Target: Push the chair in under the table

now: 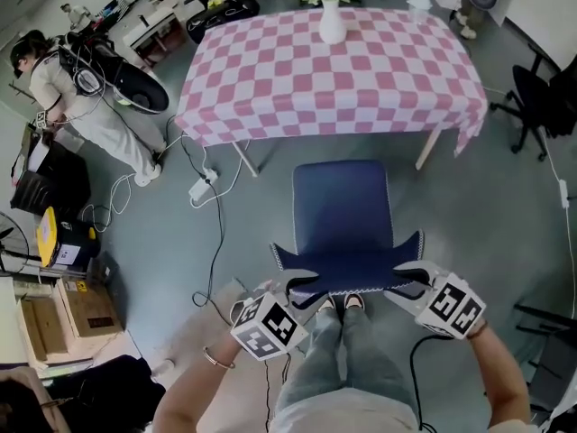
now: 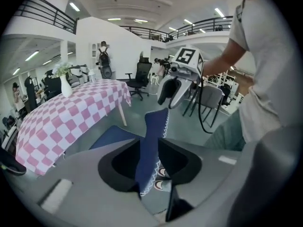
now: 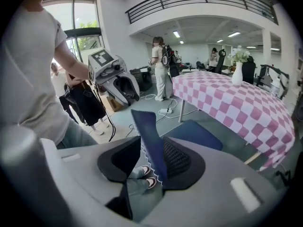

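A blue chair (image 1: 343, 207) stands on the floor with its seat facing the table (image 1: 270, 97), which wears a pink-and-white checked cloth; the seat is short of the table's edge. The top edge of its backrest (image 1: 347, 276) is nearest me. My left gripper (image 1: 305, 289) straddles the backrest's left corner, and the blue edge (image 2: 150, 145) runs through its open jaws. My right gripper (image 1: 406, 280) straddles the right corner; the backrest (image 3: 151, 141) lies against one pad with a gap on the other side.
A white vase of flowers (image 1: 332, 21) stands on the table. Cables and a power strip (image 1: 200, 188) lie on the floor at the left. A person (image 1: 81, 97) stands at the far left by boxes (image 1: 63, 242). An office chair (image 1: 541, 106) is at the right.
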`<state>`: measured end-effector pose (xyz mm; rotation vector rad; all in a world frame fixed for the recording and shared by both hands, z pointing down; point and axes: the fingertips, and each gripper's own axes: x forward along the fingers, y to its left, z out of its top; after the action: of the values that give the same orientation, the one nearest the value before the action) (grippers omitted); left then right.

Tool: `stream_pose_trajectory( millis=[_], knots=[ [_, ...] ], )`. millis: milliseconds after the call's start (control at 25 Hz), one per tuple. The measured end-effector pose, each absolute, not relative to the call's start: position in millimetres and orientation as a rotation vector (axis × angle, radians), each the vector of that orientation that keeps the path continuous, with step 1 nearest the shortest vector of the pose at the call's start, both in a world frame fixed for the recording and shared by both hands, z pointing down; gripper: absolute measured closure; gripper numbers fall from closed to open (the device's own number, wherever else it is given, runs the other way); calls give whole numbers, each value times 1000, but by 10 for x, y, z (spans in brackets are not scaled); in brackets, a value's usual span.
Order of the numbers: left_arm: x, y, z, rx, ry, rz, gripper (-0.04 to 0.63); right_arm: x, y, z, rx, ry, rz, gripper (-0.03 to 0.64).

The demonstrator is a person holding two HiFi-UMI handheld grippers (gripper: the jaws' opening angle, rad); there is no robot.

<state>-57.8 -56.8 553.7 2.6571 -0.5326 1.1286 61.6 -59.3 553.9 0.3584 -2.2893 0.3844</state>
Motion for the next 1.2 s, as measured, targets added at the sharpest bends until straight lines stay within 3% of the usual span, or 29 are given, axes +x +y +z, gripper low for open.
stream_pose_trajectory(
  millis=[440,1200],
  knots=[
    [-633,-379,6028,2708,-371,1567,465,815,-432,6038,139,-2029,145,477],
    [-687,-479,6301,2621,-426,1608,499,867,-597,6294,229,-1949,130,495]
  ],
)
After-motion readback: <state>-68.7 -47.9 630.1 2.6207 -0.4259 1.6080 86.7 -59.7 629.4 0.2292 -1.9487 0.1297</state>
